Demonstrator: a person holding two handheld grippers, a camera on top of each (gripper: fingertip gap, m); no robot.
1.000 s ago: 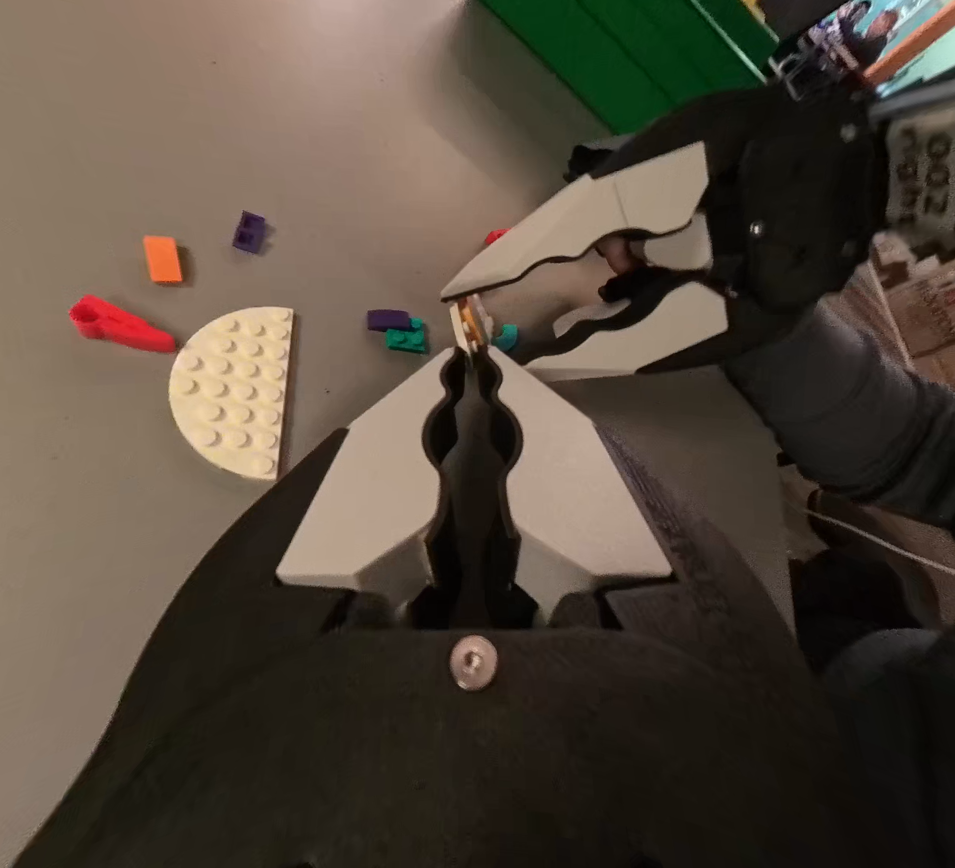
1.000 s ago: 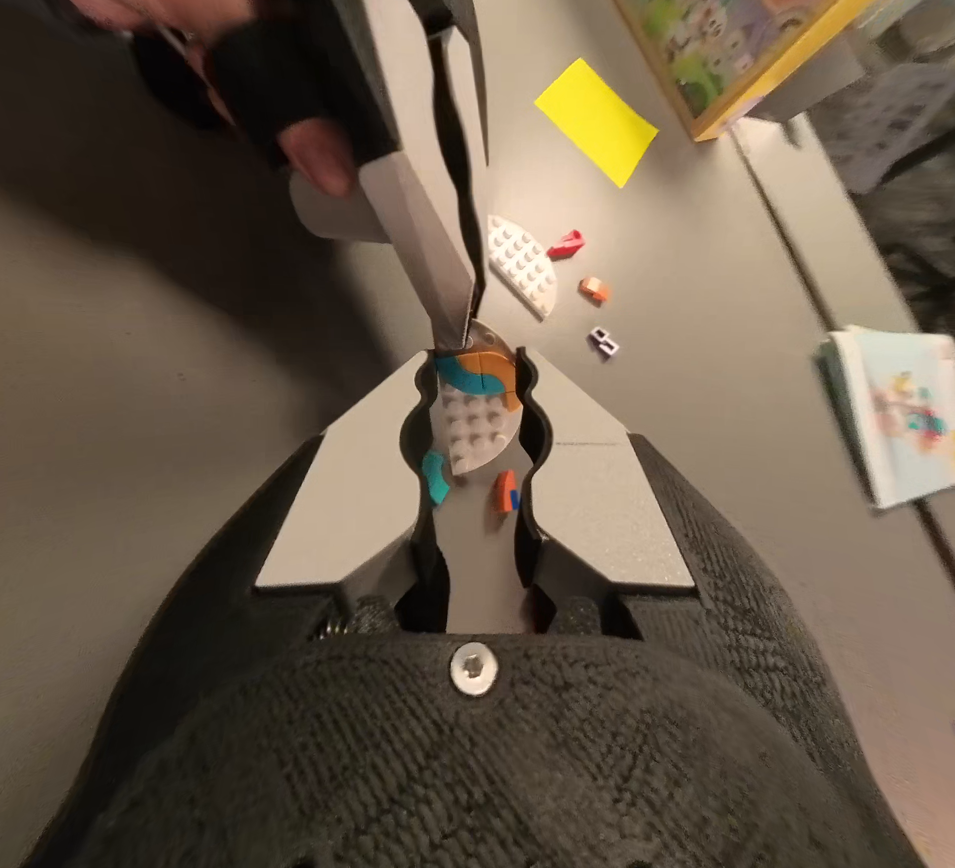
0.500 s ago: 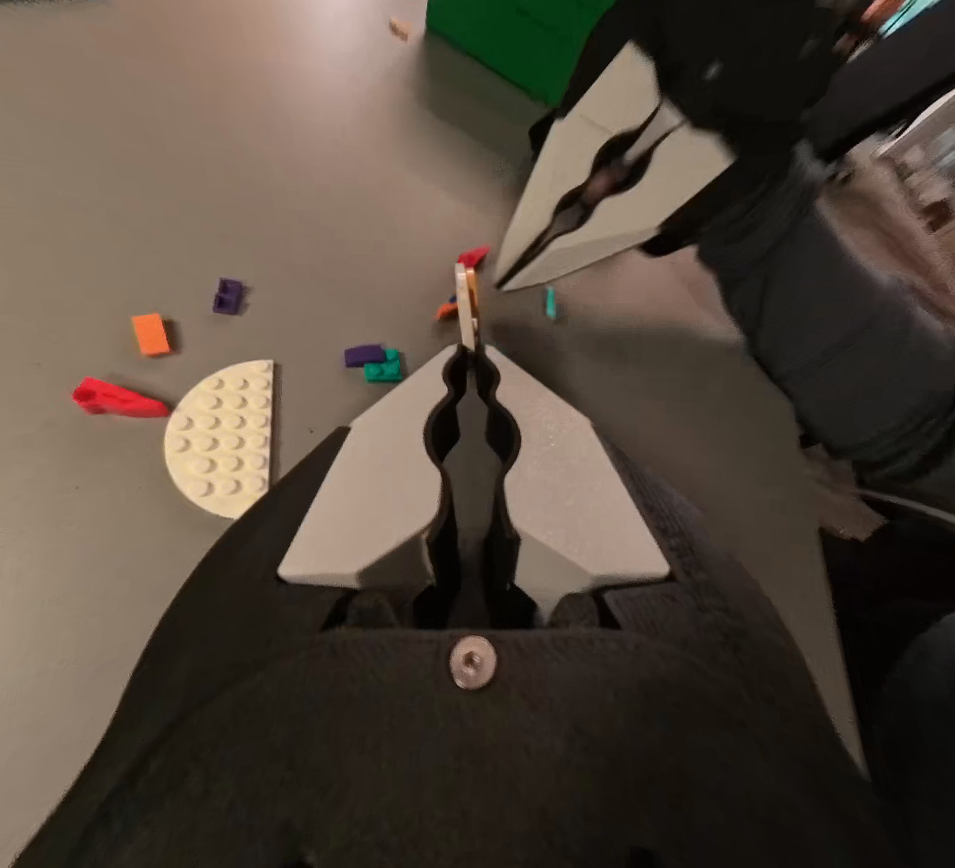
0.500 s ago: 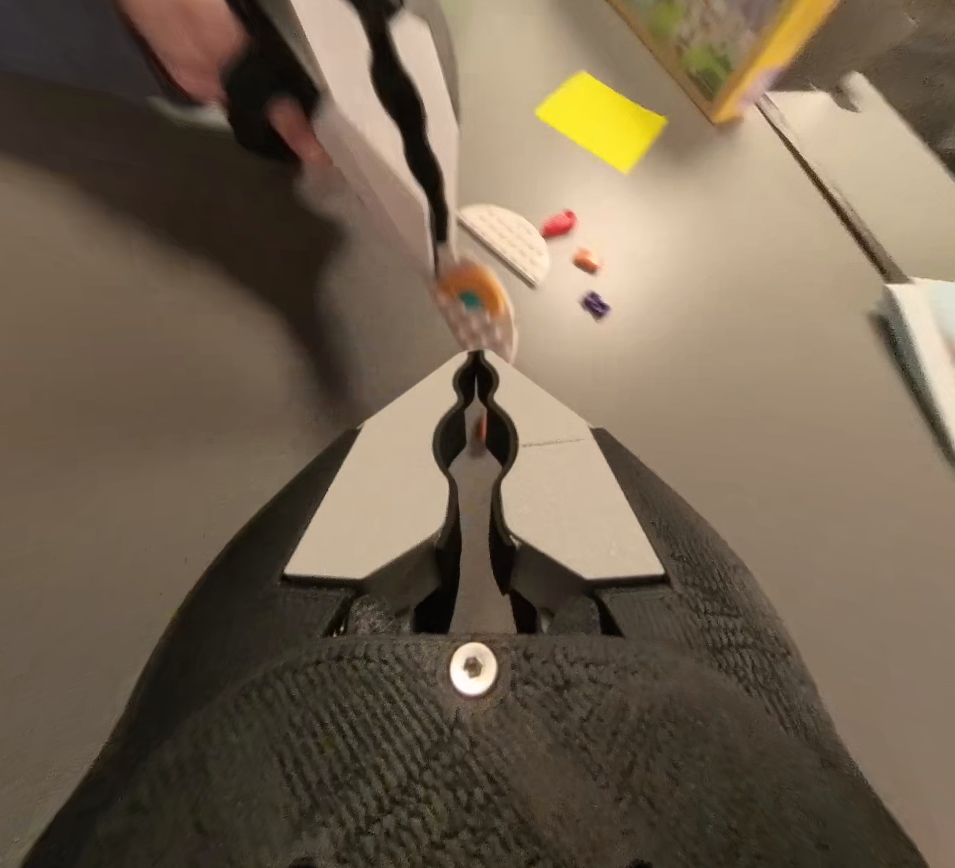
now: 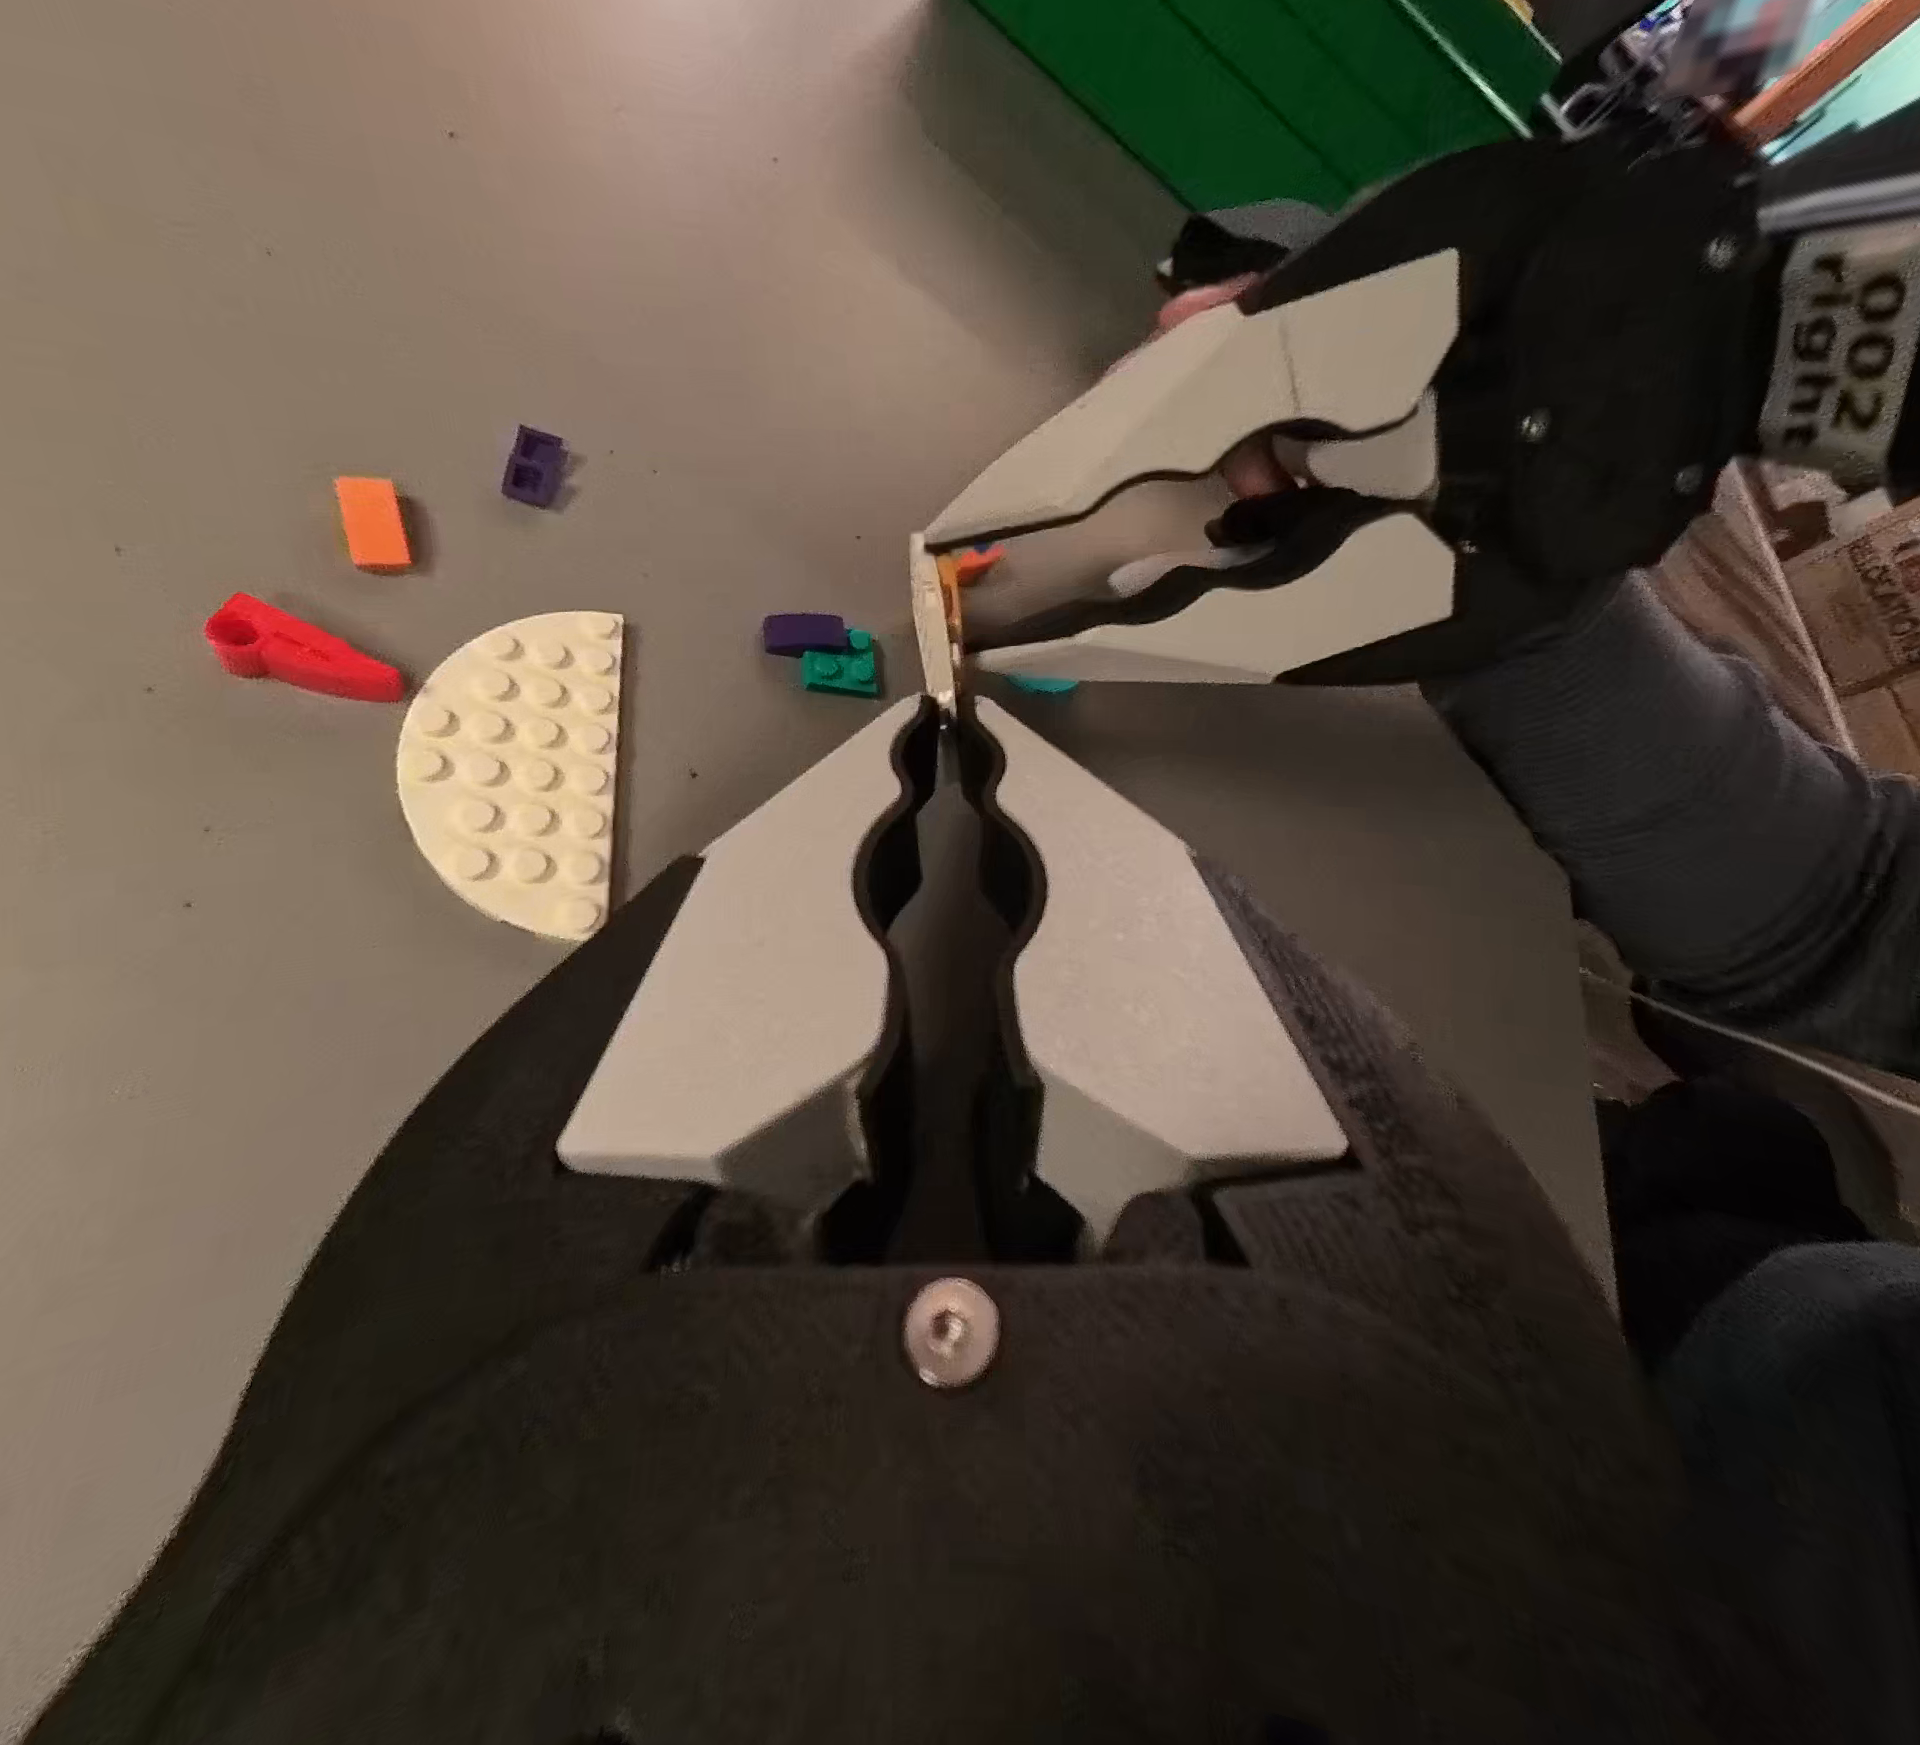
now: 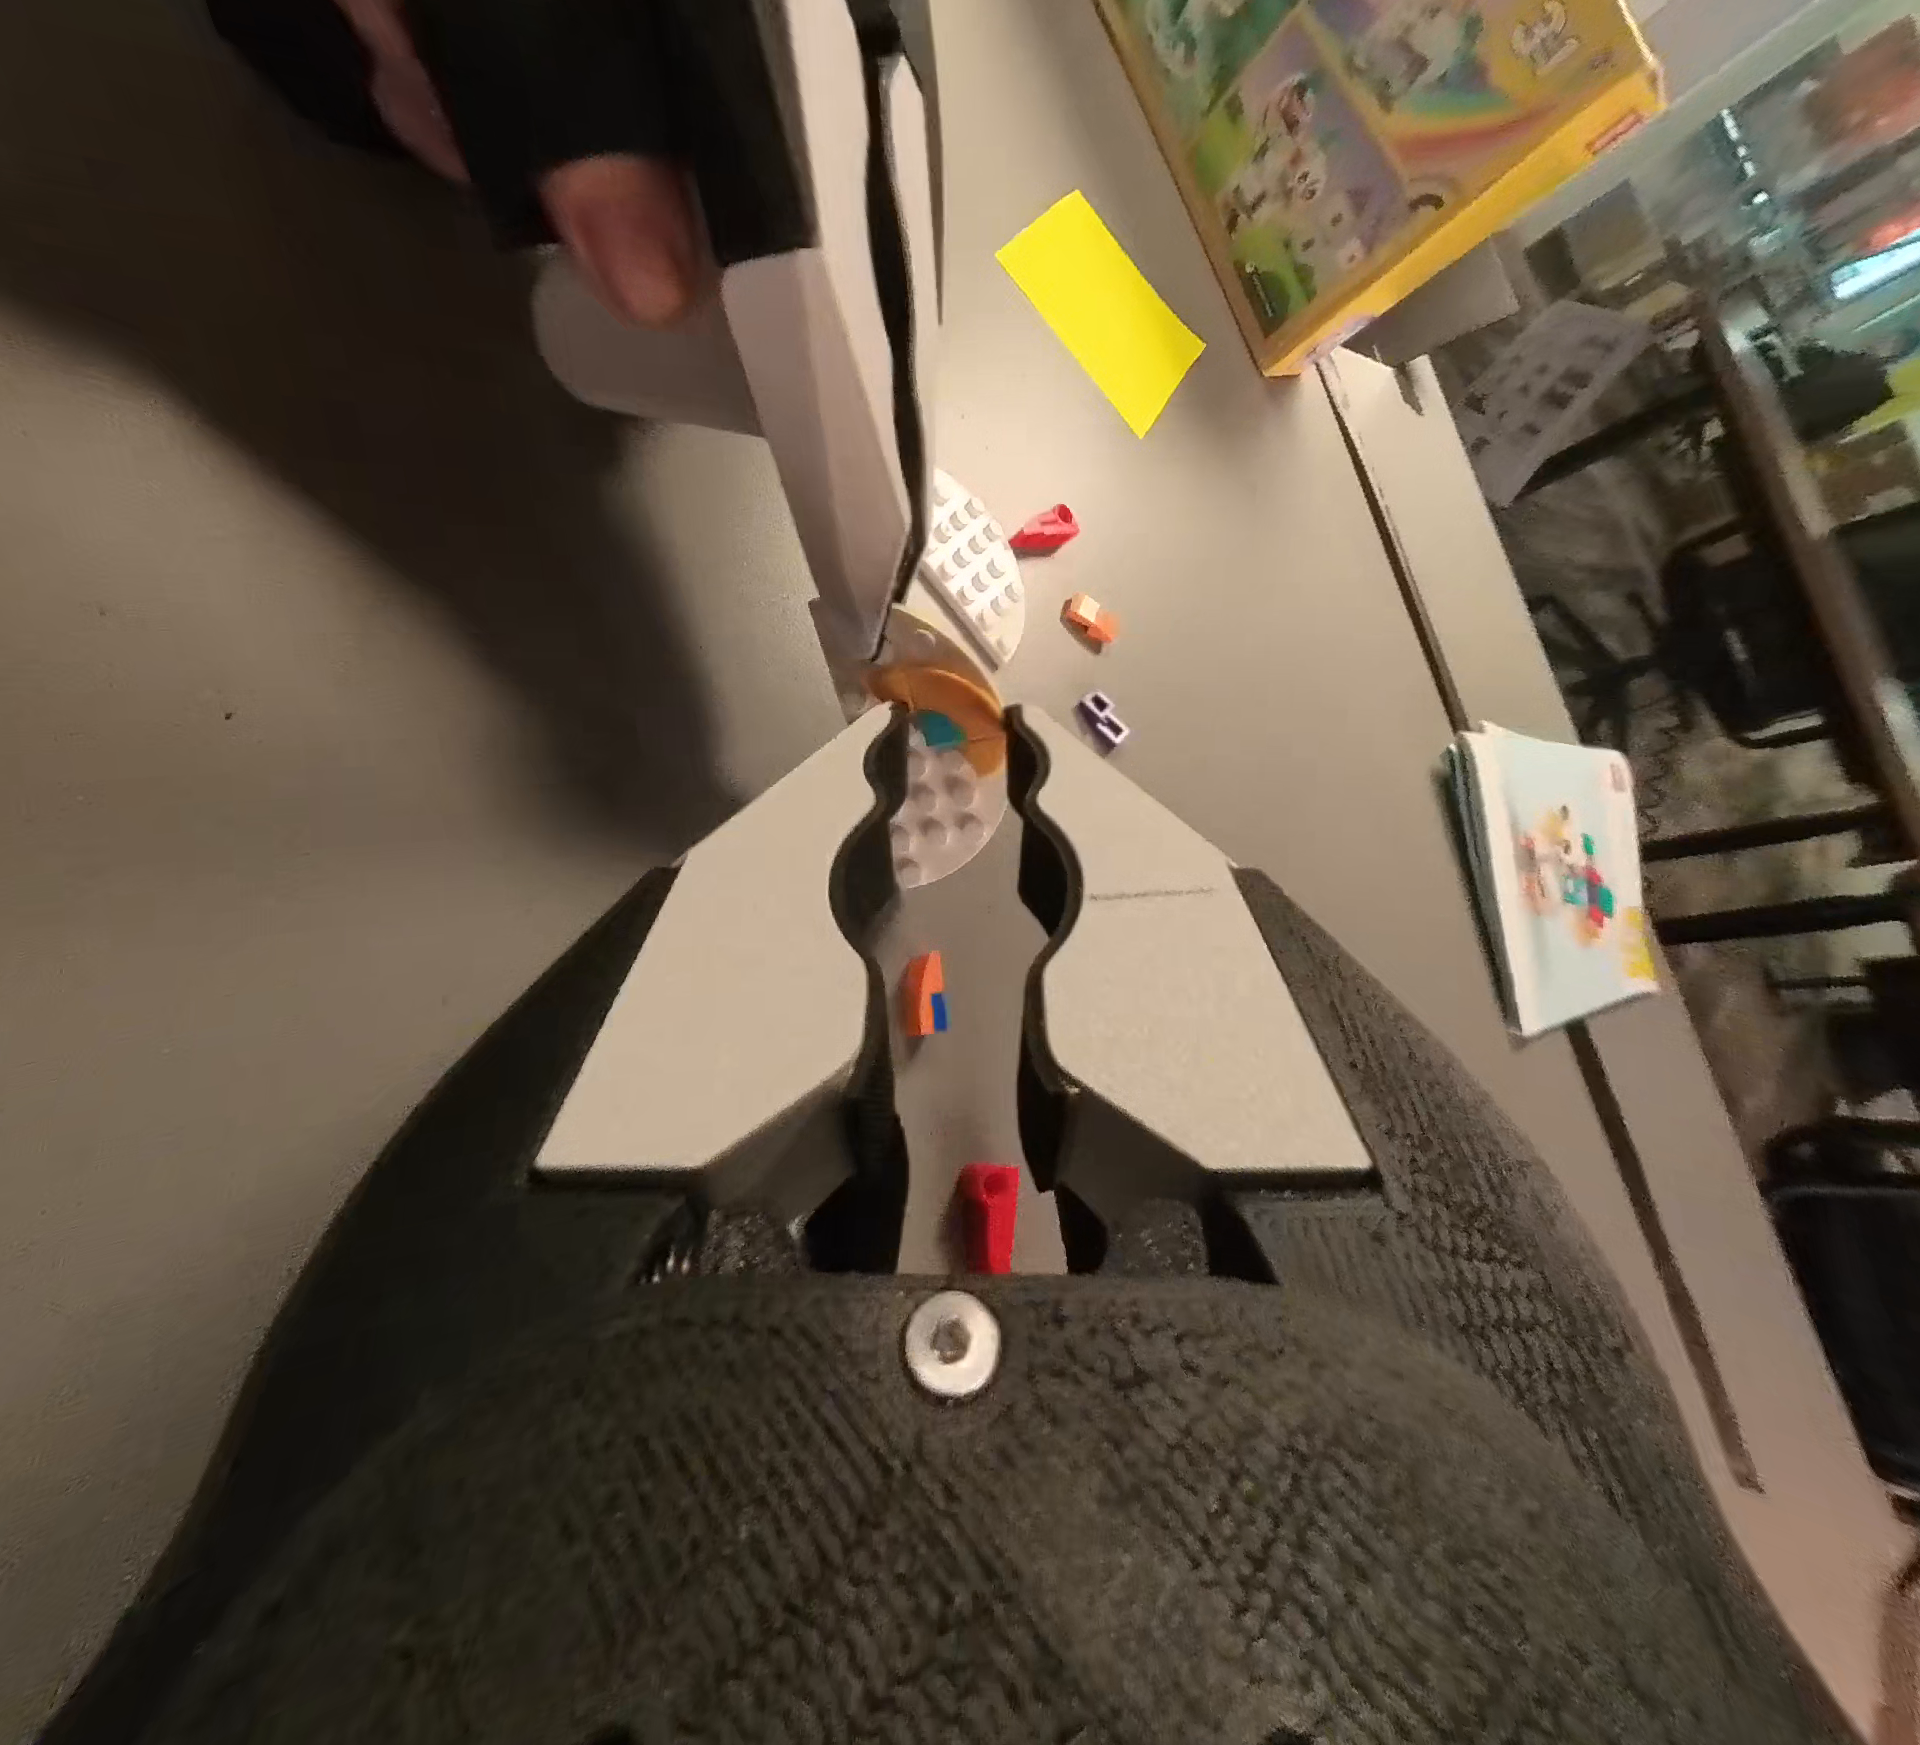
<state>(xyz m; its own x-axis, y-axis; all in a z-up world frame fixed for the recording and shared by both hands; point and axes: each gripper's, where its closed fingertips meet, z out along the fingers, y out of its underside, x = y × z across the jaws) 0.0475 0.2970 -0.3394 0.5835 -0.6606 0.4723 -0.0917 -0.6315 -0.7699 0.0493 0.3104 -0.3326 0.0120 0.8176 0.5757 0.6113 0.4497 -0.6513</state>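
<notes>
— What has the left gripper [image 5: 943, 727] got?
— Its tips are pinched on the edge of a small round studded plate [image 6: 940, 802], white with orange and teal tiles, held on edge above the grey table [image 5: 364, 137].
— And the right gripper [image 6: 940, 721]?
— Spread apart, its fingertips bracketing the same plate; actual contact I cannot tell.
— Around them?
— A cream half-round plate [image 5: 520, 770], red, orange, purple and green pieces, a green box [image 5: 1226, 12] at the far edge, a yellow paper [image 6: 1099, 311] and a picture box [image 6: 1361, 64].

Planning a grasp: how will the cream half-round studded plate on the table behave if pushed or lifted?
Half-round plate looks like thin, rigid plastic, so it is likely stiff and light. It lies flat on the table, so it should slide rather than roll or tip.
</notes>
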